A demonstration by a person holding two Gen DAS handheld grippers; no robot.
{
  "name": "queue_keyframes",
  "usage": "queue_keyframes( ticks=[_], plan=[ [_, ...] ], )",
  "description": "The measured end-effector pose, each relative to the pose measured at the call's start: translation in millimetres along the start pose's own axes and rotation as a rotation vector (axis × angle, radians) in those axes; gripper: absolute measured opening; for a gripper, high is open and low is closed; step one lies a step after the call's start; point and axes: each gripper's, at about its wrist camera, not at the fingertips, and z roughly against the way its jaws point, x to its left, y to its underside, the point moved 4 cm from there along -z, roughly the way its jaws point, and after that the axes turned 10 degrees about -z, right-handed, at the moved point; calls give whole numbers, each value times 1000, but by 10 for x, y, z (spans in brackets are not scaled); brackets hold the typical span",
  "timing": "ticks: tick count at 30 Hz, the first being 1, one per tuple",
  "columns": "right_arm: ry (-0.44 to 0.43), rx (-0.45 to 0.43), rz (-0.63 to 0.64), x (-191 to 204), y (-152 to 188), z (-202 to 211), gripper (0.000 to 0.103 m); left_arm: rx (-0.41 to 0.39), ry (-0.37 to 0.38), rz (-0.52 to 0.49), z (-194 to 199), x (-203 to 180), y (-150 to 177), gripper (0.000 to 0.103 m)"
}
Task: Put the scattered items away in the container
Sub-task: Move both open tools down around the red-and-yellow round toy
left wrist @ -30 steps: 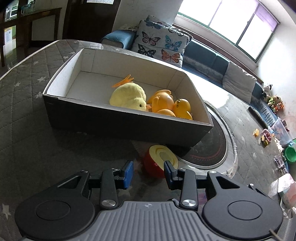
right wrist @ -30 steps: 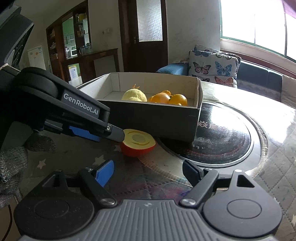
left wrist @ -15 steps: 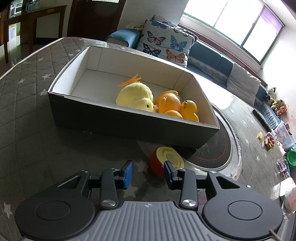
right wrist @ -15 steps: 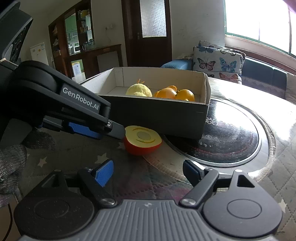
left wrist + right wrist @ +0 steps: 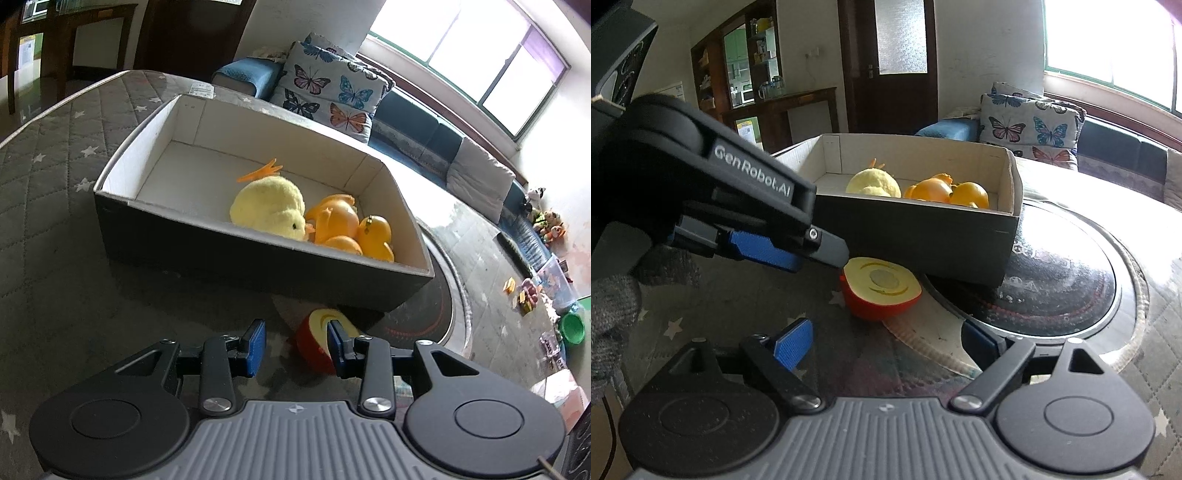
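Note:
A toy half apple (image 5: 314,343), red with a yellow cut face (image 5: 881,291), lies on the table in front of the cardboard box (image 5: 258,266). The box (image 5: 923,236) holds a yellow plush chick (image 5: 269,210) and orange toy ducks (image 5: 351,232). My left gripper (image 5: 295,345) is open; its right finger rests against the apple's top, its left finger stands apart. It shows from the side in the right wrist view (image 5: 798,251). My right gripper (image 5: 886,345) is open wide and empty, a little short of the apple.
A round dark glass inset (image 5: 1071,280) lies right of the box. The quilted grey tablecloth (image 5: 48,221) covers the table. A sofa with butterfly cushions (image 5: 332,99) stands behind. Toys and a green bowl (image 5: 572,326) lie on the floor far right.
The left gripper rose and shifted right, its right finger now over the half apple. The right gripper moved closer to the apple. Both stayed open.

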Motion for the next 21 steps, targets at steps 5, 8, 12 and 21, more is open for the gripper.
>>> queue_keyframes(
  ticks=[5,8,12,21],
  plan=[
    [-2,2,-2,15,-51,-61,90,5,29,15,-41,-6,-66,39],
    [-6,3,-4,19,-90,-106,89,10,46,32,-87,-2,-96,39],
    [-10,6,-8,20,-112,-138,88,24,82,54,-158,4,-120,39],
    [-19,26,-22,-19,-141,-302,83,59,99,67,-323,0,-136,39]
  ],
)
